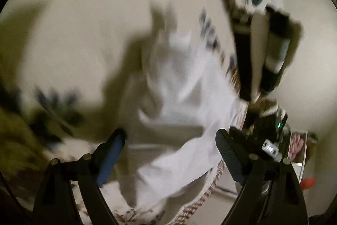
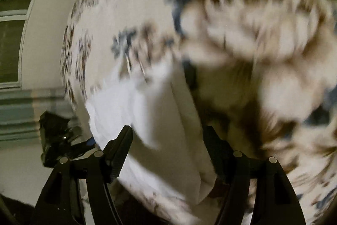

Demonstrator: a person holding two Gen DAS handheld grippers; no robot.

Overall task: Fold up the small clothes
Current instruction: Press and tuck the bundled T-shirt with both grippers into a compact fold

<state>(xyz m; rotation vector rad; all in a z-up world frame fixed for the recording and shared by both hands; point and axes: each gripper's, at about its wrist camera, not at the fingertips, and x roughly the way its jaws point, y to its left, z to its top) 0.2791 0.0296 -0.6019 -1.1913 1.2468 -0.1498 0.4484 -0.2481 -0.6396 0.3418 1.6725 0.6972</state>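
Fingers of the left gripper (image 1: 170, 153) stand wide apart, nothing pinched, with the white garment (image 1: 189, 98) lying rumpled between and beyond them on a cream floral bedcover (image 1: 84, 24). Those of the right gripper (image 2: 168, 149) are spread too, over the same white cloth (image 2: 126, 102). Farther off, the other gripper's dark body (image 1: 267, 52) hangs blurred.
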